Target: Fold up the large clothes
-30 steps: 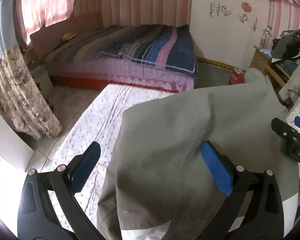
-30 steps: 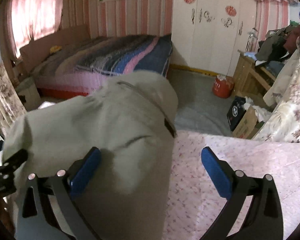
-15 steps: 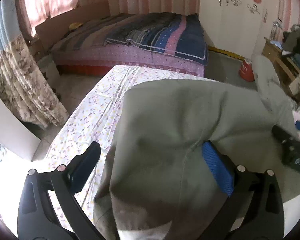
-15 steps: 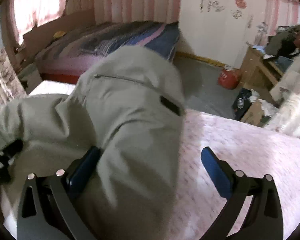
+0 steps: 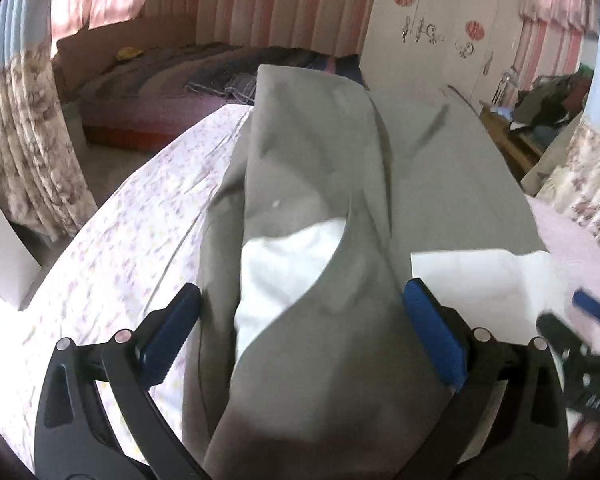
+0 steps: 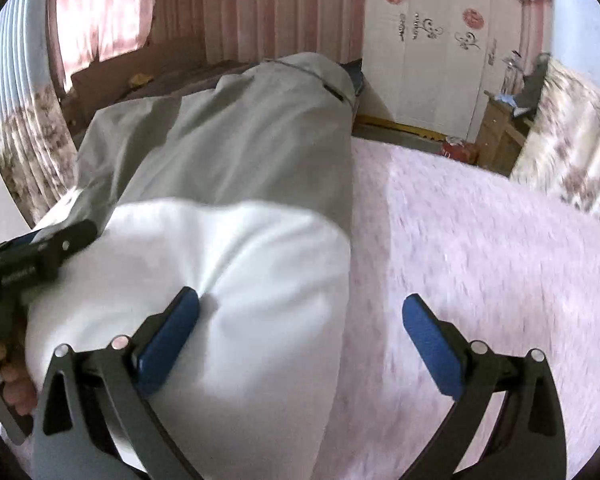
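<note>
Both our grippers, left [image 5: 300, 336] and right [image 6: 300, 336], gape wide, gripping nothing. Between the left jaws, the grey fabric jacket with white lining [image 5: 340, 184] now lies doubled over, lining newly exposed, on the floral-sheeted bed [image 5: 132, 216]; we judge one fold made.

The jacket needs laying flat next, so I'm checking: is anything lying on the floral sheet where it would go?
Nothing visible does. The grey jacket already rests on the floral sheet, and the sheet on its other side looks bare too, though blurred.
</note>
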Available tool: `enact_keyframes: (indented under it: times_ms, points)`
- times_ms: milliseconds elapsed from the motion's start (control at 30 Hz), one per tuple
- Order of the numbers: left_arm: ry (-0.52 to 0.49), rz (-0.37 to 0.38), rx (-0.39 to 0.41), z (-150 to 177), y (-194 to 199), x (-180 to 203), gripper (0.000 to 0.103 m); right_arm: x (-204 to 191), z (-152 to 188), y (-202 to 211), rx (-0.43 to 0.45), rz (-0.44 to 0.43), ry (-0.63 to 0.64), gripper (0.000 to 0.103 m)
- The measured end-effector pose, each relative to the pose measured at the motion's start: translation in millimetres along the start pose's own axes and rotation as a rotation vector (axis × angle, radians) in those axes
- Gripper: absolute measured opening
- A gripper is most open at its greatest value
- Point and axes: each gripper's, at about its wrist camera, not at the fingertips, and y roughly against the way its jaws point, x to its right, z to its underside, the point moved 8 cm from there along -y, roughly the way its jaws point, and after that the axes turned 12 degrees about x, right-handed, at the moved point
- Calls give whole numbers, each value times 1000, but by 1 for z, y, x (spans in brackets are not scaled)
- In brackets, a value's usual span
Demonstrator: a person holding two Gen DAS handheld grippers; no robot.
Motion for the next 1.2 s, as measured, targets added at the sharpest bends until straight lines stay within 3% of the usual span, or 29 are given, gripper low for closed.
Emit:
enact_keyframes:
  times_ms: [200, 333, 367, 533, 700, 833, 1200]
  points:
    - [-24, 26, 49, -3, 32, 4, 100, 11, 1, 34, 21, -71, -46, 101]
    - [-3, 137, 57, -24, 51, 17, 100, 28, -26, 44, 55, -65, -81, 101]
    - [7, 156, 31, -25, 47, 19, 100, 32, -31, 43, 61, -56, -87, 101]
    - [50, 57, -144, 1, 2, -1, 100, 39, -43, 25, 62, -65, -122, 101]
    - [115, 97, -143, 8, -15, -2, 100, 24, -20, -15, -46, -110, -115, 101]
    - [97, 99, -117, 10, -20, -1, 100, 19, -14, -19, 0, -100, -154, 101]
    - [103, 144, -141, 10, -29, 2, 98, 21, -1, -40, -65, -147, -248, 101]
